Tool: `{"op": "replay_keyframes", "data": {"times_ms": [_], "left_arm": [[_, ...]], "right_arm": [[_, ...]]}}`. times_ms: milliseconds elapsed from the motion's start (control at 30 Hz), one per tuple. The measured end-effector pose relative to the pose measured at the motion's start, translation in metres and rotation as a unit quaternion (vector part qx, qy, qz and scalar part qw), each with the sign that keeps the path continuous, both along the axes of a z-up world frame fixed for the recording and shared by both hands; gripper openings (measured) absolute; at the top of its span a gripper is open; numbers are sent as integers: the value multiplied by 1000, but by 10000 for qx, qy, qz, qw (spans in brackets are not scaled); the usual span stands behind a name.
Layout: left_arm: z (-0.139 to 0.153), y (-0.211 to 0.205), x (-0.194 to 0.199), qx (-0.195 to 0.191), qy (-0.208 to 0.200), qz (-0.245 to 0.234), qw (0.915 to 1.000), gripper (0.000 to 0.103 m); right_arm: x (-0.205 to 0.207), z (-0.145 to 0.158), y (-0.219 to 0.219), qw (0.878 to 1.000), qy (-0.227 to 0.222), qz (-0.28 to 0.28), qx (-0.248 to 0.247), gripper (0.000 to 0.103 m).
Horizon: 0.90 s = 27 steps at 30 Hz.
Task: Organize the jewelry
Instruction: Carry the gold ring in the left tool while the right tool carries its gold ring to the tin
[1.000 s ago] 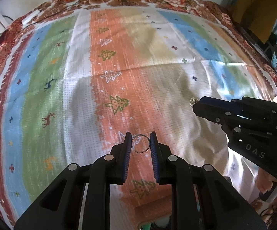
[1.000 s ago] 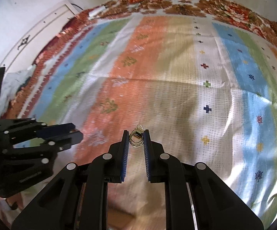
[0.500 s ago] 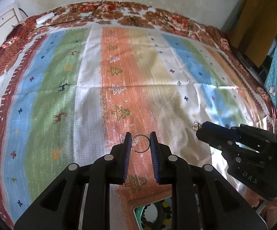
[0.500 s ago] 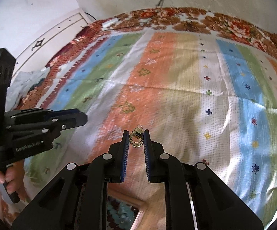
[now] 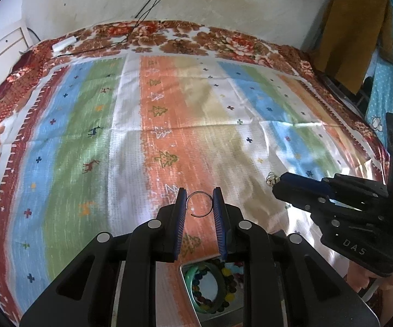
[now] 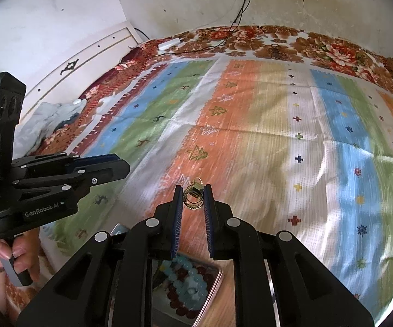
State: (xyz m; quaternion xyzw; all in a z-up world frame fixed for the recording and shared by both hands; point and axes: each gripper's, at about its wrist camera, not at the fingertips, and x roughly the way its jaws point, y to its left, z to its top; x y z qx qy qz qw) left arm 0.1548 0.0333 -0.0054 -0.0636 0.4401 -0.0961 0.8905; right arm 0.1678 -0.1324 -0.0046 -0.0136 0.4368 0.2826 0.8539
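My left gripper point(image 5: 199, 200) is shut on a thin silver hoop ring point(image 5: 199, 204), held above the striped cloth point(image 5: 93, 141). In the right wrist view my right gripper point(image 6: 194, 196) is shut on a small bunch of gold rings point(image 6: 193, 199) with a dark tag. The right gripper point(image 5: 276, 183) also shows at the right of the left wrist view with the gold rings point(image 5: 270, 177) at its tip. The left gripper point(image 6: 127, 166) is seen at the left of the right wrist view. A metal tray point(image 5: 186, 275) with bead bracelets point(image 5: 210, 288) lies below the left fingers; the same tray point(image 6: 215, 278) holds beads point(image 6: 188, 283).
The striped cloth covers a bed with a floral border point(image 5: 174, 38). A white charger and black cable point(image 6: 169, 43) lie at the far edge by the wall. Crumpled grey fabric point(image 6: 49, 120) sits at the left. A person's hand point(image 6: 19, 250) grips the left handle.
Both grippers have risen and drawn back toward me, still holding their rings. The far wall and the tray of beads below have come into view.
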Motion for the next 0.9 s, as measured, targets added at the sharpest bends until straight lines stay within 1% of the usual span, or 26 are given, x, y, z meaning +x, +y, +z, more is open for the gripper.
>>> {"op": "replay_keyframes", "data": {"times_ms": [133, 233, 400, 700, 900], "left_arm": [[2, -5, -13, 53, -118, -65, 9999, 19], [3, -6, -20, 37, -173, -77, 9998, 19], [9, -10, -36, 157, -462, -40, 9988, 19], [17, -18, -67, 158, -905, -146, 9957, 19], [15, -22, -75, 237, -918, -203, 9953, 19]], "right_arm": [[-13, 4, 1, 9997, -179, 120, -66, 16], [-22, 6, 0, 9996, -230, 191, 2, 16], [-36, 7, -3, 9993, -300, 208, 51, 16], [-64, 7, -7, 9985, -392, 380, 43, 16], [-72, 4, -7, 9984, -350, 454, 14, 16]]}}
